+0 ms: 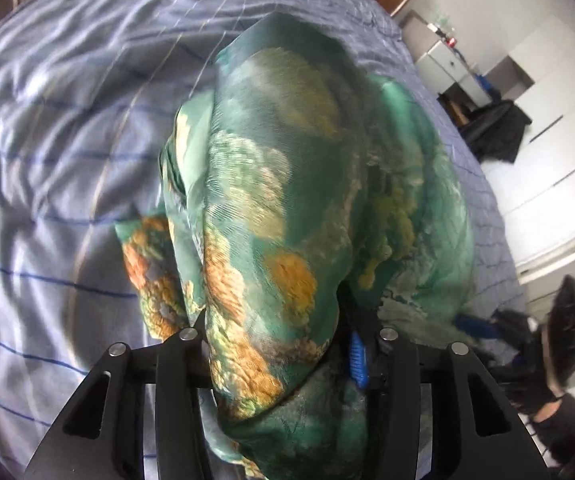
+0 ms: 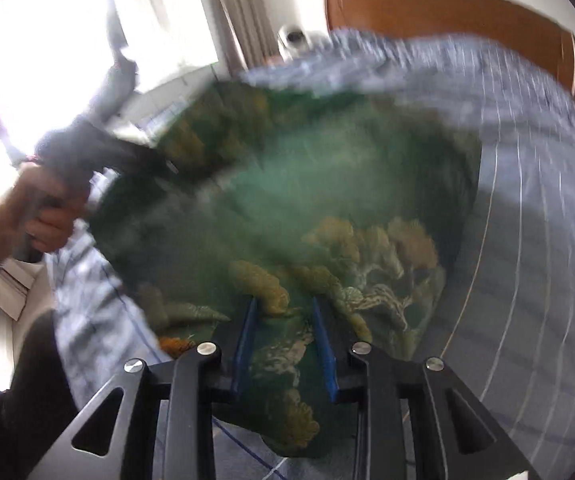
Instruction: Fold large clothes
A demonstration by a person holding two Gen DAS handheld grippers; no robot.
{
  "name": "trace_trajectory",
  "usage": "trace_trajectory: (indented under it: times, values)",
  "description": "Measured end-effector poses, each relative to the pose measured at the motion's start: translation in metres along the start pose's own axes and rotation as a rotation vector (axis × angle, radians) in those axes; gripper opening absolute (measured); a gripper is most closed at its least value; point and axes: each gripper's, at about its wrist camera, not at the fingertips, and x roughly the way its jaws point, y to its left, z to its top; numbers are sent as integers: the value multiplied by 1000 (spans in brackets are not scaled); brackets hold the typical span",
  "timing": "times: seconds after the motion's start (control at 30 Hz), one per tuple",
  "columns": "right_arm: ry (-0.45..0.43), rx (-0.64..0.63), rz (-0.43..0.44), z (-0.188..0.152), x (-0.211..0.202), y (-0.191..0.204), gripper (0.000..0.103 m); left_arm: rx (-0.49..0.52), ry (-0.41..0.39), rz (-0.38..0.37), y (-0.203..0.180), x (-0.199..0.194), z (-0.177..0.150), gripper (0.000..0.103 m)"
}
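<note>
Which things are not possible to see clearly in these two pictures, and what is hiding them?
- Left wrist view: the green floral garment drapes over the left gripper, hiding the left fingertip; jaw state unreadable.
- Right wrist view: motion blur smears the garment's far edge and the blue bedspread.
- Right gripper: cloth lies between the blue pads; grip unclear.
- Garment type: bunched, unknown.
</note>
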Motion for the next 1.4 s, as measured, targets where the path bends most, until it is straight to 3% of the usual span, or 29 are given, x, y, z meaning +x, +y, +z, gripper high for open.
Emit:
trace_trajectory:
  times: [0.13, 0.23, 0.3, 0.4, 0.5, 0.6, 0.7, 0.8, 0.93, 1.03, 1.2, 1.27, 1.4]
  values:
    - [20, 1, -33, -4, 10, 2, 28, -1, -33, -3, 4, 2, -7, 50]
    - [81, 6, -20, 16, 4, 4, 28, 6, -38, 2, 0, -3, -10, 50]
    - [69, 53, 29, 47, -13, 0, 28, 8, -44, -1, 5, -6, -19, 50]
    - [-10, 114, 13, 101, -20, -13, 28, -4, -55, -11, 10, -7, -25, 50]
    - [-23, 192, -4, 150, 7, -34, 28, -13, -57, -9, 12, -8, -28, 50]
    - [58, 242, -22, 170, 58, -50, 28, -16, -53, 4, 13, -9, -29, 51]
    - [166, 286, -42, 154, 105, -61, 27, -15, -45, 24, 10, -4, -25, 51]
    - [160, 296, -58, 144, 105, -61, 27, -11, -45, 29, 7, -4, -25, 51]
    - [101, 194, -64, 133, 62, -37, 27, -9, -48, 21, 8, -5, -26, 51]
    - [33, 86, -37, 102, 11, -6, 27, -12, -50, 18, 8, -5, -26, 51]
    - [-52, 35, 14, 37, -63, 32, 27, -14, -55, 13, 12, -5, -26, 52]
    - [-61, 15, 11, 18, -63, 42, 27, -20, -58, 11, 12, -5, -27, 52]
    - [50, 59, -12, -10, -12, 37, 27, -5, -65, 20, 12, -4, -31, 53]
